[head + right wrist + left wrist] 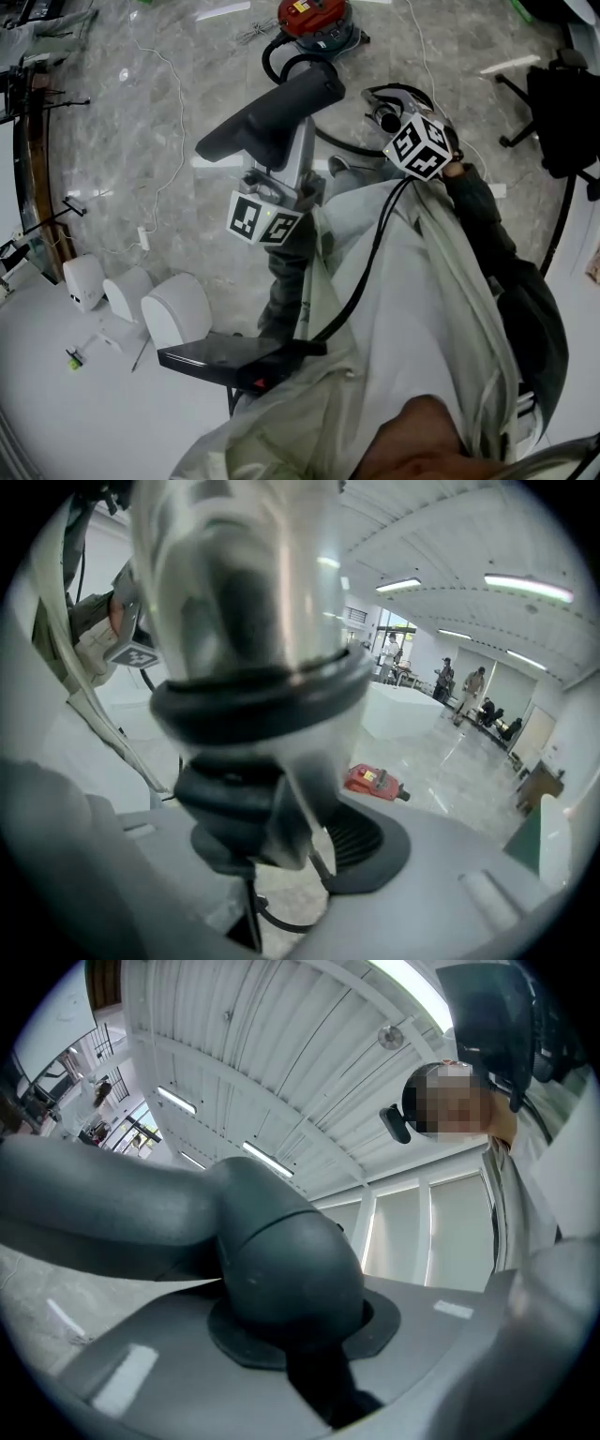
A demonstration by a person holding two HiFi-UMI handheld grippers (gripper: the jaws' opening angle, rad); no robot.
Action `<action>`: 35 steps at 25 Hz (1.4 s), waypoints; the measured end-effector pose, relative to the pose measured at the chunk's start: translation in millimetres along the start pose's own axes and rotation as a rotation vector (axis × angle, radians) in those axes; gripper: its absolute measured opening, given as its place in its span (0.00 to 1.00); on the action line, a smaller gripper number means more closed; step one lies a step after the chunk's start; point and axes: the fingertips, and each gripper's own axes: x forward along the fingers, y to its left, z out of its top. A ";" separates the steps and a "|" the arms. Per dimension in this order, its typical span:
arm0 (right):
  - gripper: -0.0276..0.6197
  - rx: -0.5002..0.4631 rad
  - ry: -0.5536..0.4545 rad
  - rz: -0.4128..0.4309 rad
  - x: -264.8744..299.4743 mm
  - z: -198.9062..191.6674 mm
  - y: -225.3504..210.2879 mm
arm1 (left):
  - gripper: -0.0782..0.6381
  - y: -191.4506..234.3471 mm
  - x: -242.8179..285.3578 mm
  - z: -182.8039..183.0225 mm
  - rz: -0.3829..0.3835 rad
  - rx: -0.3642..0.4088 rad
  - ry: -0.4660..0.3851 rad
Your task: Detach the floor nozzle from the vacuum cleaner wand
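Note:
The dark grey floor nozzle (272,117) is lifted off the floor, on the end of the silver wand (305,155). My left gripper (274,192) is just under it, shut on the nozzle's rounded dark neck (281,1260), which fills the gap between the jaws of the left gripper (300,1354). My right gripper (405,127) is off to the right, near a black hose (380,98). In the right gripper view the silver tube with its black collar (253,705) stands between the jaws of the right gripper (281,855). A gap shows beside the ribbed pad (361,841).
The red vacuum cleaner body (314,19) lies on the marble floor ahead, also seen as a red vacuum (373,782). Three white domed objects (173,309) and a black device (225,356) are at lower left. A black office chair (562,112) is at right. Several people (473,691) stand far off.

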 end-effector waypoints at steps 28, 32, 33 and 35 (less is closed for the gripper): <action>0.31 0.106 0.003 -0.109 -39.0 -25.0 -23.4 | 0.22 -12.5 -1.2 -40.6 0.005 -0.066 0.071; 0.31 0.098 0.007 -0.100 -37.4 -19.3 -19.3 | 0.22 -11.0 0.6 -39.6 -0.001 -0.078 0.075; 0.31 0.097 0.007 -0.096 -36.1 -17.2 -17.8 | 0.22 -10.4 -0.2 -38.6 0.000 -0.080 0.076; 0.31 0.093 0.008 -0.085 -32.9 -14.4 -14.1 | 0.22 -9.6 -3.0 -37.5 0.002 -0.081 0.079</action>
